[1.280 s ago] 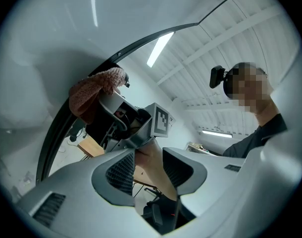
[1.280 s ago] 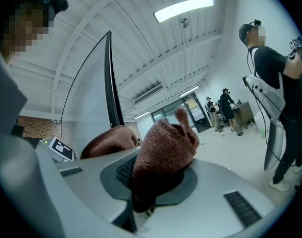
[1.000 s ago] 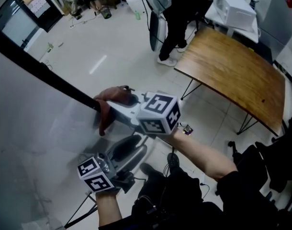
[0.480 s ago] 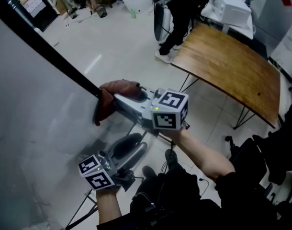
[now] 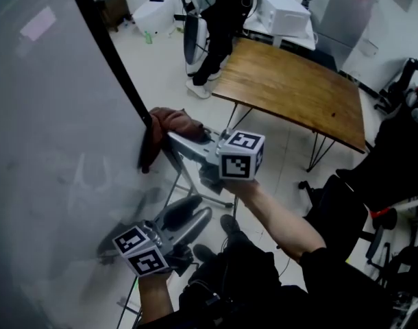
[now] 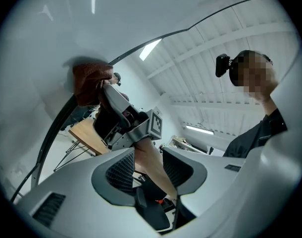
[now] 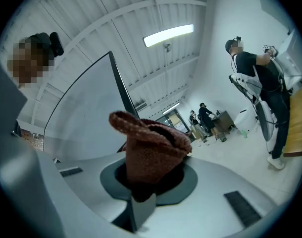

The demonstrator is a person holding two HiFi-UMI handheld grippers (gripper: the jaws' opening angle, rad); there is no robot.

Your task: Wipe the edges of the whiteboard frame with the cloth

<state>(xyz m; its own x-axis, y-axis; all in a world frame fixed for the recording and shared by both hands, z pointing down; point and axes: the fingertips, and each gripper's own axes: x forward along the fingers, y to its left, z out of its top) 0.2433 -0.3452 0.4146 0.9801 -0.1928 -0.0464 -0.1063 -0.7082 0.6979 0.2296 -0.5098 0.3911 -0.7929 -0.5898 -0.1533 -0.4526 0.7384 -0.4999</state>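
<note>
The whiteboard (image 5: 51, 136) fills the left of the head view, and its black frame (image 5: 116, 60) runs down its right edge. A reddish-brown cloth (image 5: 169, 123) is pressed against the lower part of that frame. My right gripper (image 5: 169, 137) is shut on the cloth (image 7: 151, 148), which bunches up between its jaws beside the frame (image 7: 119, 83). My left gripper (image 5: 188, 212) hangs lower, close to the board's face, and is open with nothing between its pads (image 6: 122, 170). The left gripper view shows the cloth (image 6: 91, 81) against the curved frame line (image 6: 141, 46).
A wooden table (image 5: 291, 88) on thin metal legs stands to the right. Beyond it a person (image 5: 209, 19) stands by a white appliance (image 5: 284, 12). A black chair (image 5: 373, 170) is at the far right, and the board's stand legs (image 5: 195, 184) reach out under the cloth.
The head view has swung, so the frame now looks steeper. My right gripper keeps the cloth on the frame and sits slightly higher in view. The left gripper has hardly moved.
</note>
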